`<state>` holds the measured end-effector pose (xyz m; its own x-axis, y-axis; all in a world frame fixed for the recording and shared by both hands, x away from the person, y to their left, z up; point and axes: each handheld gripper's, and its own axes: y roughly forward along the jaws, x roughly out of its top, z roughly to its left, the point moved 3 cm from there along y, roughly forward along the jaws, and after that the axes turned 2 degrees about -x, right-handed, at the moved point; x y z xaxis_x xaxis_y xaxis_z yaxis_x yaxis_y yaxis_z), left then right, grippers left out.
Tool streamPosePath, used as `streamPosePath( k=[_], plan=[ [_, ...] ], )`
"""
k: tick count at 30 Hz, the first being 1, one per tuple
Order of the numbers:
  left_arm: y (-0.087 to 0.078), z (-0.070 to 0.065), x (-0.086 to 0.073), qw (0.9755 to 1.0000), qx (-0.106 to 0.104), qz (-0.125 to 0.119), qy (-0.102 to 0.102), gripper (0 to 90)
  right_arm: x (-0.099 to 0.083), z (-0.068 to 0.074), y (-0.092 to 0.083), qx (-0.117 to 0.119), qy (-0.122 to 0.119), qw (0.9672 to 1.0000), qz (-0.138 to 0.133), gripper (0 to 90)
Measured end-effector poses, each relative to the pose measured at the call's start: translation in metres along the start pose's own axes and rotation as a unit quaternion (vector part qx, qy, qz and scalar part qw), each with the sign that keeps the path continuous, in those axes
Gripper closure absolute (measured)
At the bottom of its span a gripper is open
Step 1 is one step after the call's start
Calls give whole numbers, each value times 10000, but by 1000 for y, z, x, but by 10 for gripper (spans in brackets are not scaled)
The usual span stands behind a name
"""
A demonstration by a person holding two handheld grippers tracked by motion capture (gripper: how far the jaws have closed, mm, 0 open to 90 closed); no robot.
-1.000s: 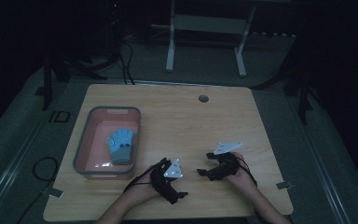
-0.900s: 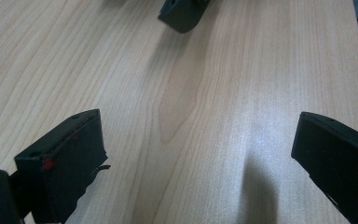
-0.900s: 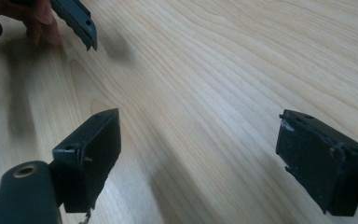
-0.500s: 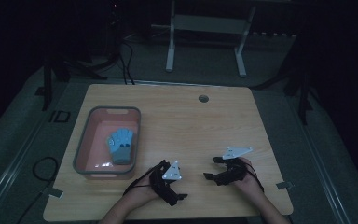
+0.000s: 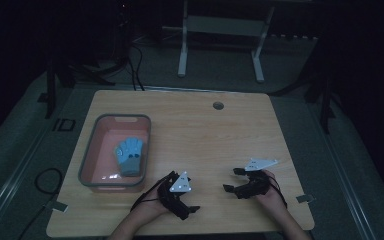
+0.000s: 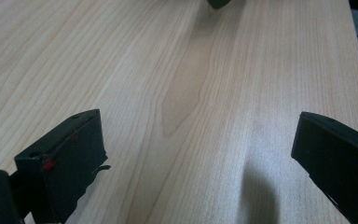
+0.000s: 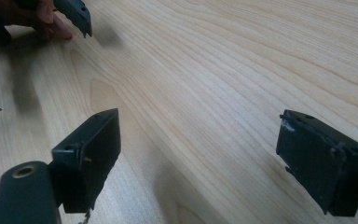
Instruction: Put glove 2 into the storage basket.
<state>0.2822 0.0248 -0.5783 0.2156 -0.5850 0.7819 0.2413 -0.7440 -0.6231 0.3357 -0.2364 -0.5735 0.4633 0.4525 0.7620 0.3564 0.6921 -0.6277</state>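
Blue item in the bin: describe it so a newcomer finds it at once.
Start at the wooden table and go to its left side, where a pink bin with a grey rim sits. Inside it lies the blue item, fan-shaped with a squarish lower end. It is the only thing in the bin; both grippers are out on the bare wood, nearer the person.

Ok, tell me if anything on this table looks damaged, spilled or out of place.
Nothing stands out. The blue object lies inside the pink tub, which sits squarely near the table edge. The left gripper and right gripper rest low over bare wood, jaws open and holding nothing. No spill or damage is visible.
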Motion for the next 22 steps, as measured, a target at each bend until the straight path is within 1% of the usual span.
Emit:
streamPosePath(
  k=[2,3,4,5,7,8,9,10,16,17,22],
  plan=[
    [0,0,0,10000,26,12,3,30,0,0,0,-8,-7,10000,-14,136],
    [-1,-1,-1,9999,102,47,38,30,0,0,0,-20,-18,10000,-31,136],
    [-2,-1,-1,9998,146,19,98,30,0,1,2,-45,-63,10000,11,137],
    [-4,-1,-1,9998,148,-45,100,30,-1,1,3,-47,-85,9999,70,137],
    [-6,-2,-2,9999,56,-93,7,30,-1,1,4,-38,-99,9999,98,137],
    [-7,-2,-3,9999,42,-110,-5,30,0,1,4,-93,-118,9999,77,137],
    [-7,-2,-3,9999,42,-110,-5,30,0,1,4,-93,-118,9999,77,137],
    [-7,-3,-3,9999,28,-117,-15,30,2,0,3,-108,-87,9999,3,136],
    [-6,-4,-5,10000,40,-62,26,30,2,-2,1,-185,7,9998,-70,136],
    [-6,-5,-6,10000,36,-79,-12,30,2,-2,1,-198,15,9998,-84,137],
    [-8,-4,-6,9999,51,-144,-34,30,1,-4,1,-218,71,9997,-110,137]
  ],
)
